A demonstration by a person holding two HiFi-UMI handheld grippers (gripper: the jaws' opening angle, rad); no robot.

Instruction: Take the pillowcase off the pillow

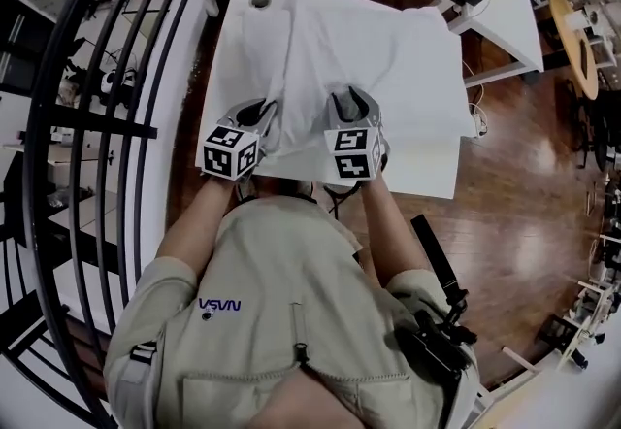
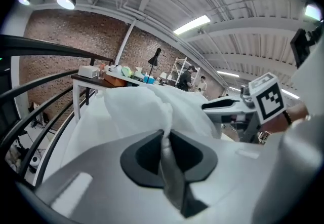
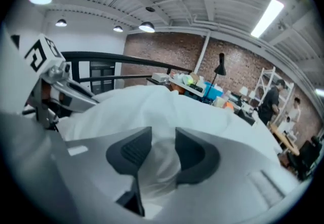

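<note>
A black railing (image 1: 97, 126) curves along my left side, just beside the white worktop (image 1: 231, 58) in front of me. A round cable hole (image 1: 260, 0) sits in the far left corner of that worktop.

My left gripper (image 1: 264, 113) is at the near edge, with its marker cube toward me. Its jaws are almost together, pinching a thin fold of the white pillowcase (image 1: 369, 58) that runs up through the narrow slit between the pads. From that pinch the cloth rises in a rumpled ridge.

The pillowcase lies across the middle and right of the worktop, puffed up and creased. I cannot see any part of the pillow outside it.

My right gripper (image 1: 351, 99) is just to the right of the left one, also at the near edge of the cloth and close beside it. Its jaws stand partly apart, and a thick bunch of the same white cloth fills the gap and touches both pads. I cannot tell whether the pillow itself is inside that bunch.

Farther right and beyond, a second white table (image 1: 505, 0) carries small boxes and other clutter, and the brown wooden floor (image 1: 524, 184) shows to the right of the worktop
</note>
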